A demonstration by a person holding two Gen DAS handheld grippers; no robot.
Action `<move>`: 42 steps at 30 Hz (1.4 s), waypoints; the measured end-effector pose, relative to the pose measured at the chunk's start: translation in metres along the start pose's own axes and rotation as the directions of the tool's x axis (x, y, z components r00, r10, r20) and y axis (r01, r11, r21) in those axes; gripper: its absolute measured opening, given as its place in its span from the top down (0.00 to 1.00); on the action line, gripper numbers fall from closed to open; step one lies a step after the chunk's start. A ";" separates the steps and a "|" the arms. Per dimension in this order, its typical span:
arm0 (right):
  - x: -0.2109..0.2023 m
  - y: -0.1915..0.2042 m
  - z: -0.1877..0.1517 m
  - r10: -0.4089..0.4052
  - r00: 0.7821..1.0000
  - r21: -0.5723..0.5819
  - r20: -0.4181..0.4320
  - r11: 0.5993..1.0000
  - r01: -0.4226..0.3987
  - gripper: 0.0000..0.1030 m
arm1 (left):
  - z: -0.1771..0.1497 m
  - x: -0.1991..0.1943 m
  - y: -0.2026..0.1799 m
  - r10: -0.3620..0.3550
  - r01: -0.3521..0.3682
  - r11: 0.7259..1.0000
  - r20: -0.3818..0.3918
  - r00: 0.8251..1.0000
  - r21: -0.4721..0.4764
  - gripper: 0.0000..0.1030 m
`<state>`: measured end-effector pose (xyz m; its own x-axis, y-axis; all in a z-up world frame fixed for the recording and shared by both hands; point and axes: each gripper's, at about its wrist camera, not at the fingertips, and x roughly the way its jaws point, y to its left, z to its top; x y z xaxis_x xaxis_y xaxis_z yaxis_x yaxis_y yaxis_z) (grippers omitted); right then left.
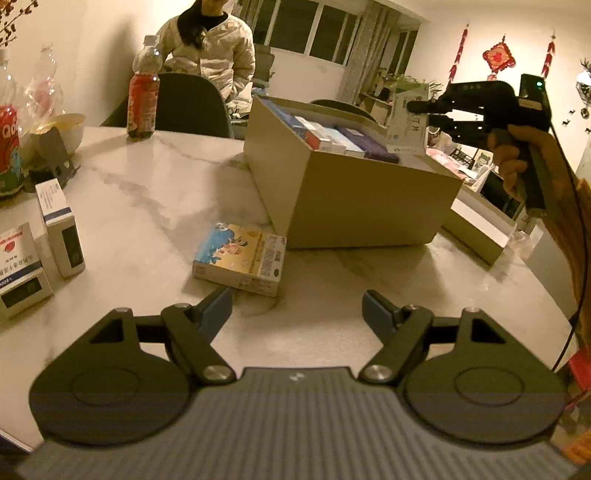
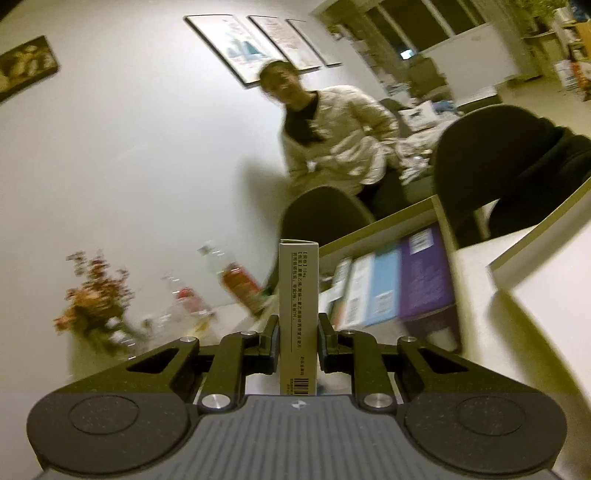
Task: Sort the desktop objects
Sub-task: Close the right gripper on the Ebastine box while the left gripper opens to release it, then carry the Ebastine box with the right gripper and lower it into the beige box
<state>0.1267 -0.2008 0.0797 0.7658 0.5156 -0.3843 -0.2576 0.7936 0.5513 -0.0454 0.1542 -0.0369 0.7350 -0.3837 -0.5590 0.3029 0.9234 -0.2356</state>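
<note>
Right claw (image 2: 298, 345) clamped on slim carton (image 2: 298, 295) above storage box (image 1: 332, 206); left claw (image 1: 297, 310) wide apart, empty.

"Qoo" partly readable on left bottle label (image 1: 9, 147), barcode on held carton (image 2: 298, 317), other print illegible

Premises: a lived-in home, combined dining and living room. Evidence follows. A marble-topped table (image 1: 147, 192) carries drink bottles (image 1: 143, 99), a bowl (image 1: 70, 129) and medicine boxes (image 1: 59, 229). Dark dining chairs (image 1: 192, 107) stand around it. Red knot ornaments (image 1: 498, 59) hang on the far wall beside curtained windows (image 1: 317, 33). Framed prints (image 2: 258, 44) hang on another wall. A vase of dried flowers (image 2: 96, 295) stands at the table's end. A person in a quilted jacket (image 1: 210, 48) stands behind a chair.
</note>
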 end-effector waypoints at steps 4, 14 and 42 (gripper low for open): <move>0.018 -0.017 0.013 -0.074 0.997 -0.015 -0.005 0.997 0.074 0.78 | 0.001 0.006 0.004 0.006 -0.006 1.000 -0.014 1.000 -0.009 0.24; 0.064 -0.044 0.049 -0.127 0.989 -0.113 -0.079 0.987 0.118 0.78 | 0.003 0.016 0.009 0.016 -0.017 1.000 -0.037 0.999 -0.026 0.24; 0.108 -0.057 0.069 -0.243 0.969 -0.275 -0.038 0.935 0.224 0.64 | 0.005 0.021 0.015 0.023 -0.025 0.999 -0.055 0.998 -0.040 0.24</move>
<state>0.2648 -0.2125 0.0579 0.7826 0.3189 -0.5347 -0.2317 0.9463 0.2254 -0.0222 0.1596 -0.0480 0.7075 -0.3621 -0.6069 0.2601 0.9319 -0.2528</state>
